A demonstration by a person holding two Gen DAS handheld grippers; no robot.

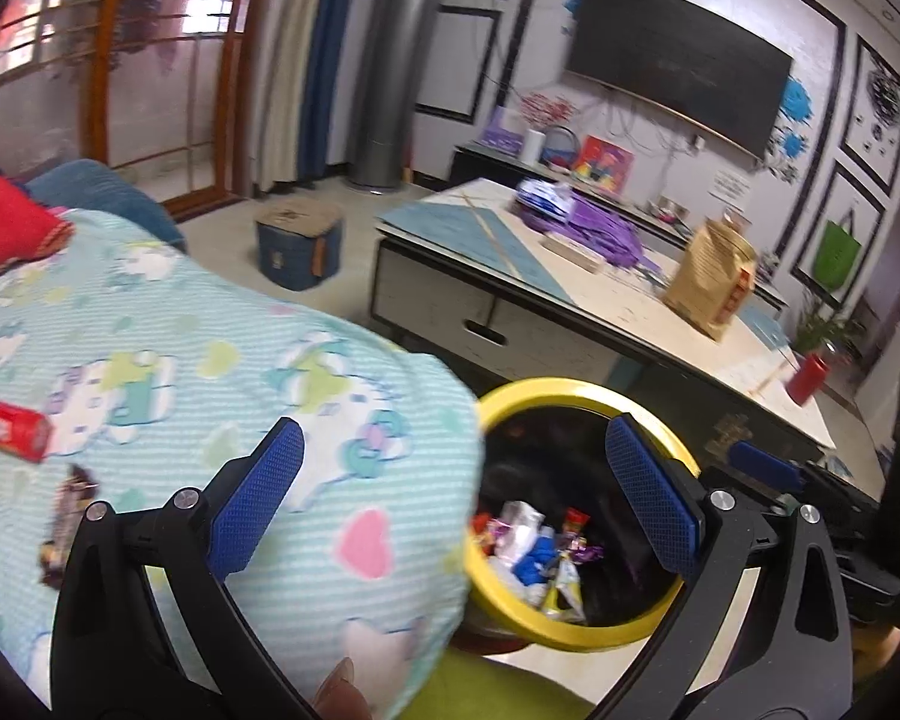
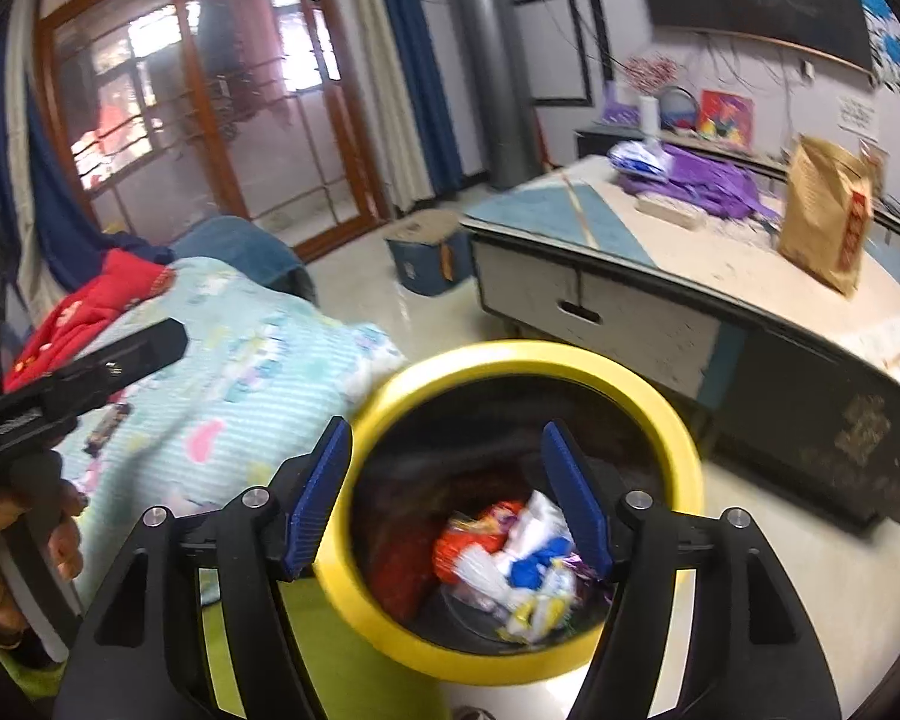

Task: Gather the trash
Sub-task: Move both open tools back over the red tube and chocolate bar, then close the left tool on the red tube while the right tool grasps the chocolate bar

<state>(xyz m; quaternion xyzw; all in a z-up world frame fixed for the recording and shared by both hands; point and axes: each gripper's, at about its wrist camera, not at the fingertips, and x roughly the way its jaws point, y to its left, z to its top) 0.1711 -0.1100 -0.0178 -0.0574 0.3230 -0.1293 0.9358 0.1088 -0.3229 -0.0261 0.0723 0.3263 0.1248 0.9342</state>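
In the left wrist view, at the far left edge, one red can [image 1: 9,427] lies on its side on a pale blue blanket [image 1: 168,324] printed with cartoon cats and hearts; just below it, lower left, lies one dark crinkled snack wrapper [image 1: 66,525], blurred. The left gripper [image 1: 456,510] fills the bottom of the frame, pointing downward, its two blue ribbed pads [image 1: 651,501] spread wide with nothing between them; the left pad sits over the blanket, the right over the bin. Right of centre stands one round trash bin [image 1: 570,387] with a bright yellow rim and a dark inside, holding a heap of crumpled wrappers [image 1: 531,546] in white, blue, red and purple, too jumbled to count. A second red can [image 1: 810,377] stands on the coffee table [image 1: 630,324] at mid right. In the right wrist view, a hand [image 2: 15,546] at the lower left edge grips the other tool's black handle. The right gripper [image 2: 447,492] is centred low in the frame, tilted down over the bin's mouth, its pads parted and empty, directly above the wrappers.
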